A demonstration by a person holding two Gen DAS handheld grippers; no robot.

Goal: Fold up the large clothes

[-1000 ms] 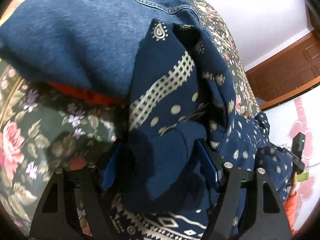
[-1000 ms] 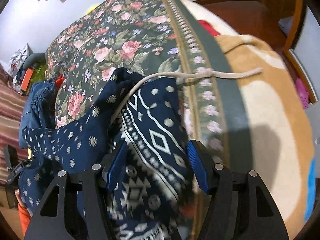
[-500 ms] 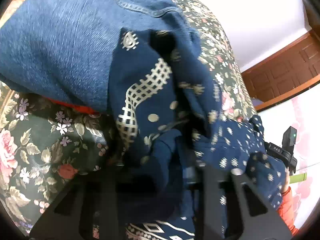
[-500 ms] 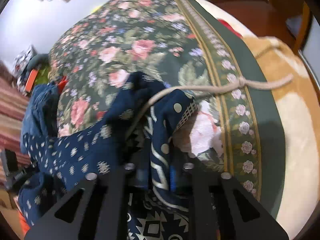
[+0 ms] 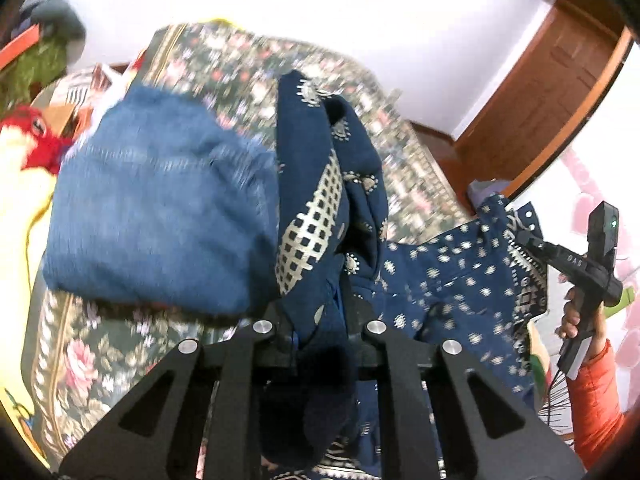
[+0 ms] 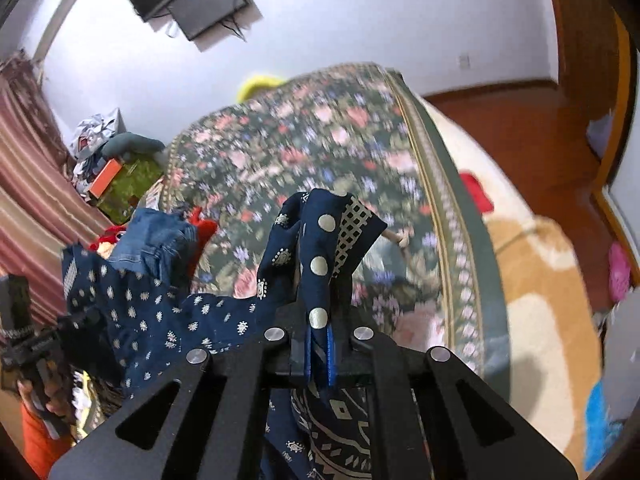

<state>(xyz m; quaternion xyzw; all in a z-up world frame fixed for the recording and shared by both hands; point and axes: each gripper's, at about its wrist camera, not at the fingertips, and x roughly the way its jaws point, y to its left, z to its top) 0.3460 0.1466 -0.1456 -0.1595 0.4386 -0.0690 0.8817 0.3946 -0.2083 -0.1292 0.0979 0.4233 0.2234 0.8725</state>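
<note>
The right gripper [image 6: 319, 354] pinches a fold of navy patterned garment [image 6: 320, 248] above a floral bedspread [image 6: 320, 152], folded jeans [image 6: 154, 240] at nine o'clock.

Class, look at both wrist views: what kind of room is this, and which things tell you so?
Most likely a bedroom at home. A bed under a floral bedspread fills the middle, a curtain hangs at one side, and a wooden door opens off the white wall.

**Where there's room and what's in the way**

Left tool [image 5: 316, 332] has the folded jeans [image 5: 160, 220] piled at frame left, touching the navy patterned garment [image 5: 320, 216] bunched right ahead. Right tool [image 6: 319, 344] sees open floral bedspread [image 6: 320, 140] through the upper middle of its frame, and bare wooden floor [image 6: 520, 120] upper right.
</note>
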